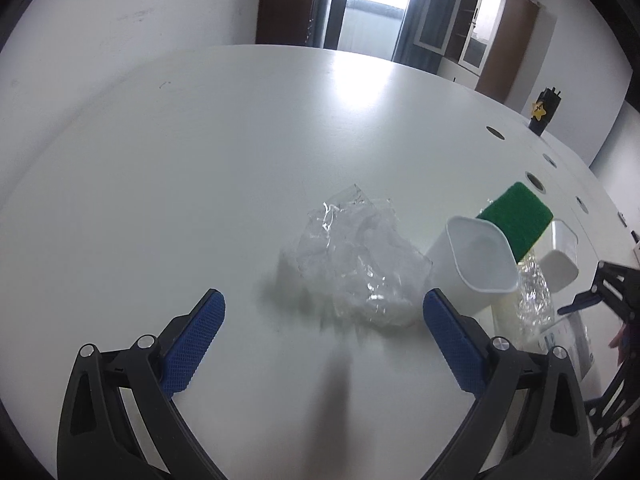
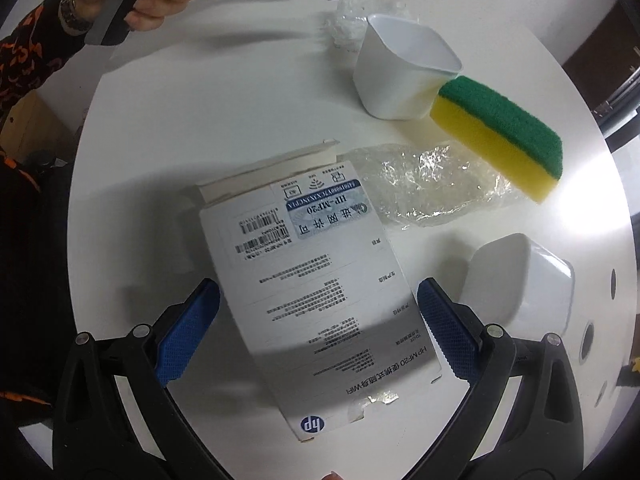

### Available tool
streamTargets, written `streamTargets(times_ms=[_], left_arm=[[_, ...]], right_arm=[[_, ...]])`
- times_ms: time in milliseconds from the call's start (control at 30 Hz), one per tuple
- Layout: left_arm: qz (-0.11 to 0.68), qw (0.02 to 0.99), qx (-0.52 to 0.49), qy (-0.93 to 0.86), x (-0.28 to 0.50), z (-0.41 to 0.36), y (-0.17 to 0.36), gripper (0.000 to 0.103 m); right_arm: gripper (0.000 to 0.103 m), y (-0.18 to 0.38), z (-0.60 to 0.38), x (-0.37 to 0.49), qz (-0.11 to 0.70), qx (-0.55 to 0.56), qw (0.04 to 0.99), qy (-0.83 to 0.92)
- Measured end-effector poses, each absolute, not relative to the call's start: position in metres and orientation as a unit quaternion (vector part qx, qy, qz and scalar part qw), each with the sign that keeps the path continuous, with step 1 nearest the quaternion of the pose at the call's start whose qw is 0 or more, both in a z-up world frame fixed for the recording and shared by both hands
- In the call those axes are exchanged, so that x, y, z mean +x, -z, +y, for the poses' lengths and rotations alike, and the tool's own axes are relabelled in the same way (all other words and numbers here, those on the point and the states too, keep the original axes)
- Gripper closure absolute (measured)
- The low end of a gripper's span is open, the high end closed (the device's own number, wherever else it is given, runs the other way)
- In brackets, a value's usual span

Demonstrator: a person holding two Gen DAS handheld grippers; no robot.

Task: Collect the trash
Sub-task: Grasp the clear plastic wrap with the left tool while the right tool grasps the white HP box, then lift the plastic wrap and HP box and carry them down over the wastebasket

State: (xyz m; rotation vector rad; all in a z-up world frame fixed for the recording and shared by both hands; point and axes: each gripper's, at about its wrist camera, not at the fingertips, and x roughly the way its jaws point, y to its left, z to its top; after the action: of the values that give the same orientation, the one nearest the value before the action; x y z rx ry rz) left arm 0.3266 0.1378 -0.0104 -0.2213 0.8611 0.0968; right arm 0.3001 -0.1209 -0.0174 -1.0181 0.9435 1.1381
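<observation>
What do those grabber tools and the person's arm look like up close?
Each gripper, left and right, has two black plastic fingers with cut-out slots and silver bolts, tipped with blue pads in a fine grid texture. The left hand grips a grey-and-black handle. The person wears a dark sleeve with orange patterning and a metal wristband.

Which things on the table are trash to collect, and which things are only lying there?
Probably trash:
- crumpled clear plastic, in front of the open left gripper
- flattened HP box, between the open right gripper's fingers
- clear plastic wrap beside the box

Probably just lying about:
- sponge
- upright white cup
- tipped white cup
</observation>
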Motion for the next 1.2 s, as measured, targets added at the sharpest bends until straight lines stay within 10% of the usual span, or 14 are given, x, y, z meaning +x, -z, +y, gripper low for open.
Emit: streamTargets(times_ms=[200, 433, 1200], left_arm=[[0.432, 0.894, -0.106, -0.054, 0.354, 0.140, 0.026, 0.016], [0.425, 0.898, -0.107, -0.036, 0.345, 0.127, 0.033, 0.078], [0.337, 0.929, -0.151, -0.016, 0.180, 0.118, 0.007, 0.086]], right_arm=[[0.015, 0.024, -0.132, 0.303, 0.423, -0.412, 0.634, -0.499], [0.022, 0.019, -0.141, 0.296, 0.401, -0.409, 0.675, -0.466], [0.026, 0.002, -0.148, 0.202, 0.351, -0.257, 0.816, -0.381]])
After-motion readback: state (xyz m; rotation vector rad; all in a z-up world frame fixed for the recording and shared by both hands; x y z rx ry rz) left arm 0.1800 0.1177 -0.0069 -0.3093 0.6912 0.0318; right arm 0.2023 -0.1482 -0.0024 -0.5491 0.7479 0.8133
